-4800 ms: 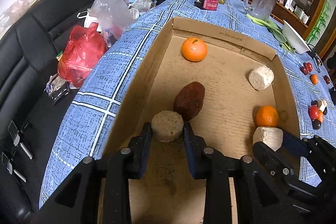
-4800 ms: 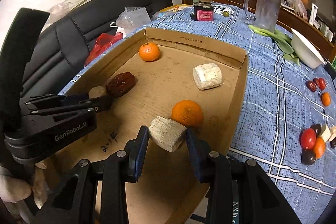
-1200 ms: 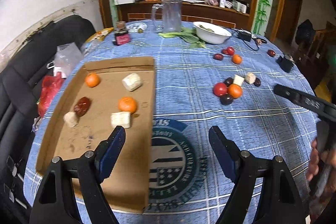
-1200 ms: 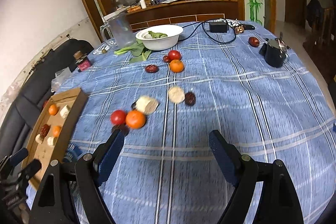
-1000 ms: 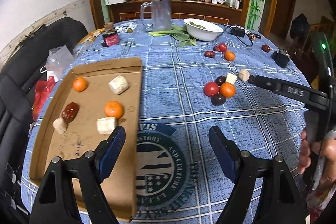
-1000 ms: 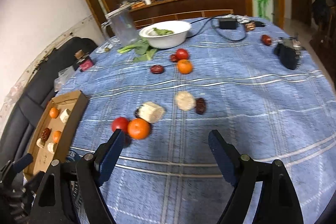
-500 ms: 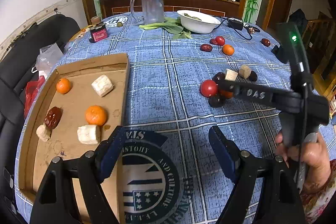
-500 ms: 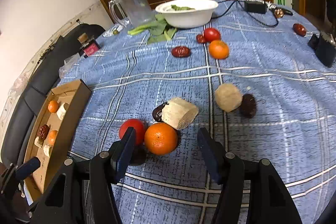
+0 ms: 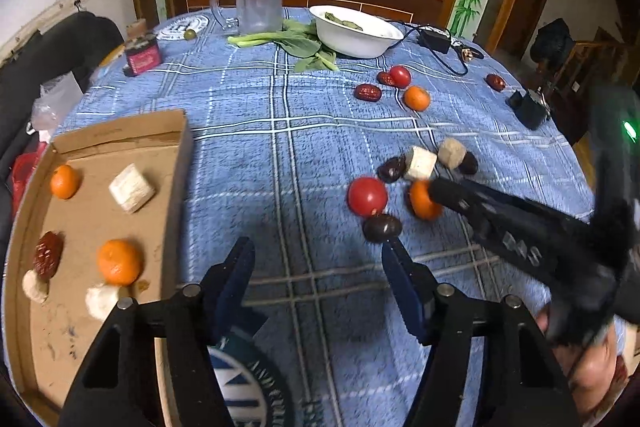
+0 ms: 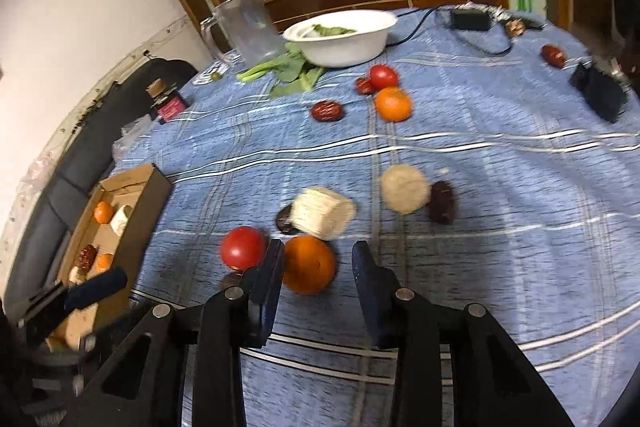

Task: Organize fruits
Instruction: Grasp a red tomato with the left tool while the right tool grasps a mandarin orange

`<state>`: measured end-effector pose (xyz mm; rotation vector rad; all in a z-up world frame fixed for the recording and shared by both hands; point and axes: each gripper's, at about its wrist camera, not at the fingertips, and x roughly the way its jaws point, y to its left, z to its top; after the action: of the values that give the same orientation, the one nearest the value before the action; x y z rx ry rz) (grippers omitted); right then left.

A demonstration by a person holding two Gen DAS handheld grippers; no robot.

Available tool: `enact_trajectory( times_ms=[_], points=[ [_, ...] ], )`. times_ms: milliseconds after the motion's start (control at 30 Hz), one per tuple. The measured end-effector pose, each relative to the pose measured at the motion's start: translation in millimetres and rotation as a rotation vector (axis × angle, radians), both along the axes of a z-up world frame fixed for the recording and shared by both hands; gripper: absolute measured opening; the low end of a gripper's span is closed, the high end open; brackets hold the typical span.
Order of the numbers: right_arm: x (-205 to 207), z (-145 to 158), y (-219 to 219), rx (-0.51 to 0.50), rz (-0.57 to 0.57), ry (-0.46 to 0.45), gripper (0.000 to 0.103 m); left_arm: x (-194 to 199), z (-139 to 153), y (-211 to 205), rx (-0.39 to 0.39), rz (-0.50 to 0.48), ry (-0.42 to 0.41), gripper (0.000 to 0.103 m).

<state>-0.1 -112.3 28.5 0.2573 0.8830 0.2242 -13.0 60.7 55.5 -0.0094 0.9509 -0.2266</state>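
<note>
Right gripper [image 10: 318, 259]: jaws closing, an orange [image 10: 309, 265] between them. Left pad is at the fruit's side; right pad stands clear of it, so no grip yet. The orange is round, bright and smooth-skinned, and sits on the blue checked cloth [image 10: 500, 195].

Around it: a red tomato [image 10: 243, 247] just left, a pale ridged block [image 10: 322, 213] just beyond with a dark date [image 10: 285, 220] tucked beside it. Further right, a round beige piece [image 10: 405, 189] touches another dark date [image 10: 442, 207].

Left gripper [image 9: 318, 287]: jaws closing, about half open, nothing between them, only bare cloth. A dark date [image 9: 382, 227] lies just beyond its right finger.

Box [image 9: 182, 163] at the table's left edge holds two oranges [image 9: 119, 262], a red date [image 9: 48, 255] and pale pieces [image 9: 131, 188].

Far side: a second orange [image 10: 393, 103], a tomato [image 10: 383, 77], red dates [image 10: 327, 111], a white bowl [image 10: 340, 37].
</note>
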Motion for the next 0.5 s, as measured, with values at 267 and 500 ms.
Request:
enact_trajectory(
  times_ms=[267,500],
  points=[
    [-0.2,-2.3,-25.4,0.042,-0.008,0.027,0.038,43.9,-15.3,-16.9,-0.090,-0.031,0.070,0.051],
    [0.8,-4.6,-22.7,0.061,0.042,0.039,0.045,59.6,-28.0,-22.1,-0.137,-0.068,0.105,0.044]
  ],
)
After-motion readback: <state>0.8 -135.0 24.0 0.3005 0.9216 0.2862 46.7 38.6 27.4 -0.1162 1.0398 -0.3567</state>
